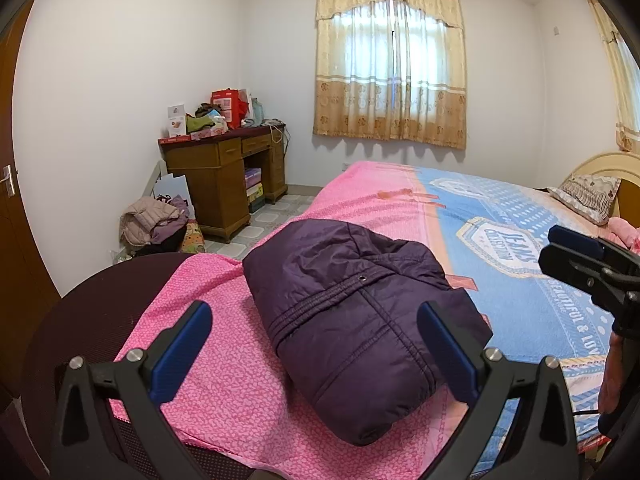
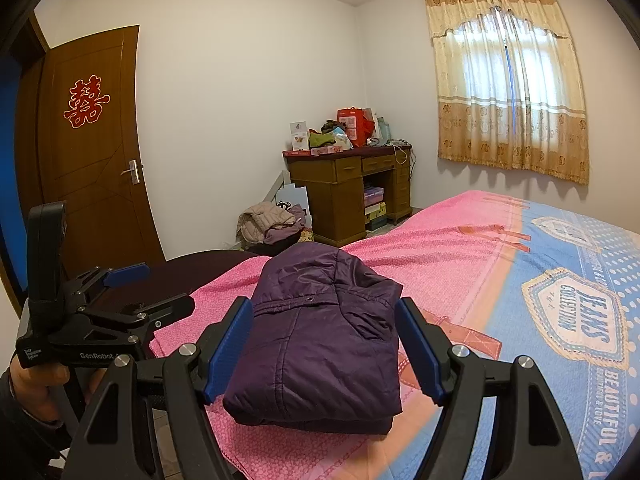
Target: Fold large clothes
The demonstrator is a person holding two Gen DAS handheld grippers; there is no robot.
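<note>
A dark purple padded jacket (image 1: 360,316) lies folded into a compact bundle on the pink end of the bed (image 1: 224,384). It also shows in the right wrist view (image 2: 320,352). My left gripper (image 1: 316,320) is open and empty, held just in front of the bundle with a finger either side of it in view. My right gripper (image 2: 324,316) is open and empty, also just in front of the bundle. The right gripper shows at the right edge of the left wrist view (image 1: 576,252), and the left gripper at the left of the right wrist view (image 2: 124,276).
The bedspread turns blue (image 1: 520,240) toward a pillow (image 1: 588,196) and headboard. A wooden desk (image 1: 228,176) with clutter stands in the far corner, a heap of clothes (image 1: 154,224) on the floor beside it. A brown door (image 2: 92,152) is on the left.
</note>
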